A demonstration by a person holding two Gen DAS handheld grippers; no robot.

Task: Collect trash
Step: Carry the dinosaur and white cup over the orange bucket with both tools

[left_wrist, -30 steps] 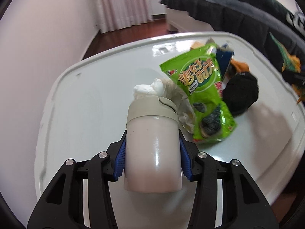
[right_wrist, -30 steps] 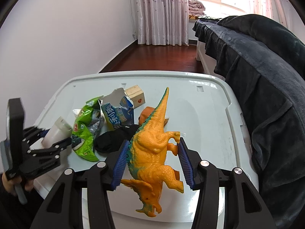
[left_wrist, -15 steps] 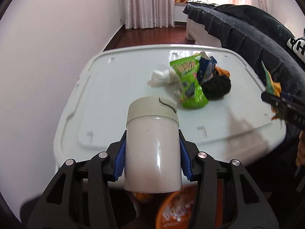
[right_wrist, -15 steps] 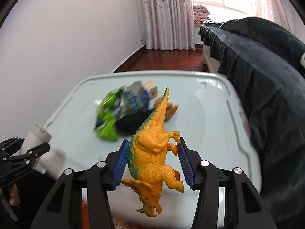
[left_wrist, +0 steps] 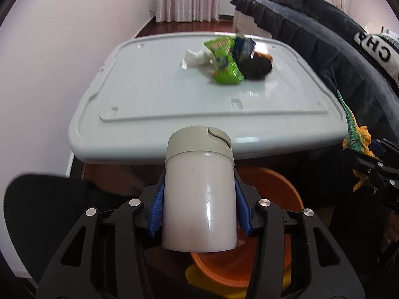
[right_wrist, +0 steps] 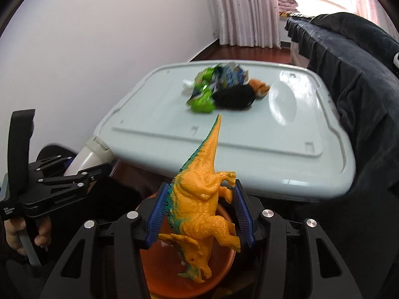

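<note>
My left gripper (left_wrist: 198, 210) is shut on a white cup with a beige lid (left_wrist: 199, 194), held above an orange bucket (left_wrist: 269, 189) on the floor in front of the table. My right gripper (right_wrist: 200, 214) is shut on an orange toy dinosaur (right_wrist: 199, 199), also over the orange bucket (right_wrist: 174, 271). In the right wrist view the left gripper (right_wrist: 82, 172) shows at the left with the cup (right_wrist: 87, 154). A green snack bag (left_wrist: 224, 62), a blue wrapper (left_wrist: 243, 46), white crumpled paper (left_wrist: 195, 58) and a black sock (left_wrist: 256, 68) lie on the table.
The pale grey table (left_wrist: 154, 94) stands past the bucket, its front edge close to both grippers. A dark blanket-covered bed (left_wrist: 324, 49) runs along the right. A white wall (left_wrist: 62, 49) is at the left. A hand (right_wrist: 15, 234) holds the left gripper's handle.
Both grippers have pulled back from the table top, off its front edge, and now hang over the orange bucket, each with its object still held.
</note>
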